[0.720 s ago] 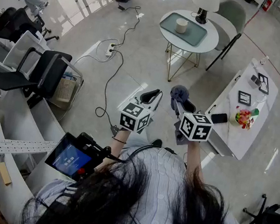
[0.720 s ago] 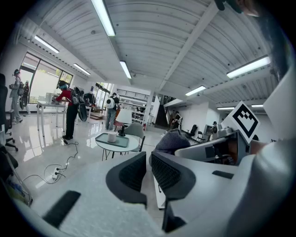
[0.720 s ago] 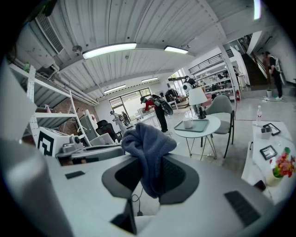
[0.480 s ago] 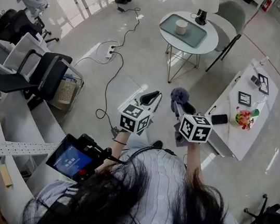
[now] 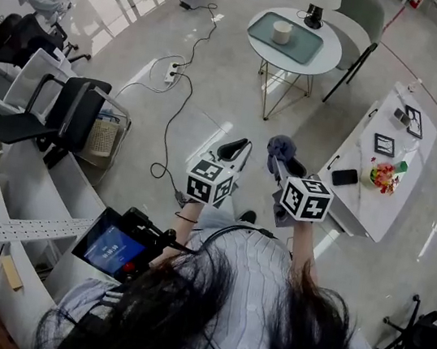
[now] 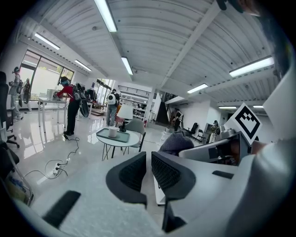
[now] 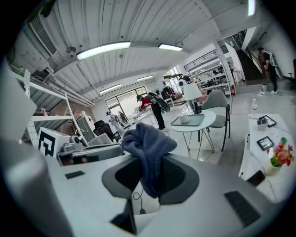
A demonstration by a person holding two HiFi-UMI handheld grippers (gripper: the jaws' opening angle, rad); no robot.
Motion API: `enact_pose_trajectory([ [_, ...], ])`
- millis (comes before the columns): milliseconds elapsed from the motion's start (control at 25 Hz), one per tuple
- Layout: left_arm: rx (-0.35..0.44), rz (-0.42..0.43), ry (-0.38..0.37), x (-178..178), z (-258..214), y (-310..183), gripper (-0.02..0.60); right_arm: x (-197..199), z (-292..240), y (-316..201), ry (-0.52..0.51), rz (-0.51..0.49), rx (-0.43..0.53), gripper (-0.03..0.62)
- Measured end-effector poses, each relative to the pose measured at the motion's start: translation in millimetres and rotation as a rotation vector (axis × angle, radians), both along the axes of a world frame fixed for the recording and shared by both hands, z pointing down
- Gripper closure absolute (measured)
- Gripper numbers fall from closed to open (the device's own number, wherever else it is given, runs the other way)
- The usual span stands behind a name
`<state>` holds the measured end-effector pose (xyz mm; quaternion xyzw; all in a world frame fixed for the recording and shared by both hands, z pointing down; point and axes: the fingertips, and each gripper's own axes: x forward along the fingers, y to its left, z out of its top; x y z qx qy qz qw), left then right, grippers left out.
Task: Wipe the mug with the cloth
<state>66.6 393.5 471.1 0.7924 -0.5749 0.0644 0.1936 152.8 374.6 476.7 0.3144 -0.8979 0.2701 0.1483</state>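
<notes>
right gripper (image 7: 150, 173) pinches the soft, limp blue cloth (image 7: 148, 143) mid-fold, left gripper (image 6: 149, 169) pressed nearly together on nothing, mug (image 5: 282, 33) well away on the tray (image 5: 300, 51) of the far round table (image 5: 330, 52), likely rigid, slick, breakable; grip its wall firmly.

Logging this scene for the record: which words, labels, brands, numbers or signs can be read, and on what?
None can be read in any view.
On the left gripper and right gripper: square marker patterns only, no letters.
On the cloth in the right gripper: no tag shows.
On the blue screen: print too blurred to read.
On the framed card on the white table: too small to read.
</notes>
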Motion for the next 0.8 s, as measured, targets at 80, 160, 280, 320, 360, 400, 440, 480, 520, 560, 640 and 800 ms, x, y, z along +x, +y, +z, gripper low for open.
enact_pose_trajectory([
  [80,-0.006,0.002,0.001,3.2,2.1,2.0,0.535,0.9,1.0,0.4,-0.007,0.003,-0.006,0.496],
  [160,-0.012,0.007,0.001,5.2,3.5,2.6,0.535,-1.7,0.3,-0.7,-0.016,0.001,-0.007,0.496],
  [280,-0.017,0.009,0.001,2.9,3.2,3.0,0.535,-7.6,0.9,0.4,-0.021,-0.009,-0.01,0.496],
  [320,-0.018,0.006,0.001,1.3,2.7,2.8,0.535,-8.5,1.9,1.2,-0.02,-0.011,-0.013,0.496],
  [360,-0.018,0.001,0.004,-0.3,2.2,1.8,0.535,-8.8,3.1,1.1,-0.019,-0.013,-0.016,0.496],
  [400,-0.018,-0.005,0.009,-1.6,1.7,-0.3,0.535,-8.6,4.4,-0.6,-0.019,-0.014,-0.019,0.496],
  [440,-0.019,-0.011,0.018,-2.4,1.6,-3.4,0.535,-8.0,5.6,-3.7,-0.019,-0.014,-0.021,0.496],
  [480,-0.02,-0.018,0.028,-2.7,1.8,-7.1,0.535,-7.1,6.8,-8.0,-0.018,-0.014,-0.024,0.496],
  [520,-0.022,-0.024,0.039,-2.9,2.5,-11.1,0.535,-6.3,8.0,-12.7,-0.015,-0.014,-0.026,0.496],
  [560,-0.026,-0.028,0.046,-3.0,3.7,-14.9,0.535,-5.8,8.9,-17.3,-0.012,-0.014,-0.028,0.496],
  [640,-0.036,-0.023,0.045,-2.1,7.1,-23.1,0.535,-5.4,10.2,-26.7,-0.014,-0.01,-0.035,0.496],
  [800,-0.043,0.007,0.01,-3.2,13.0,-46.6,0.535,-8.9,14.4,-49.5,-0.01,-0.004,-0.043,0.496],
])
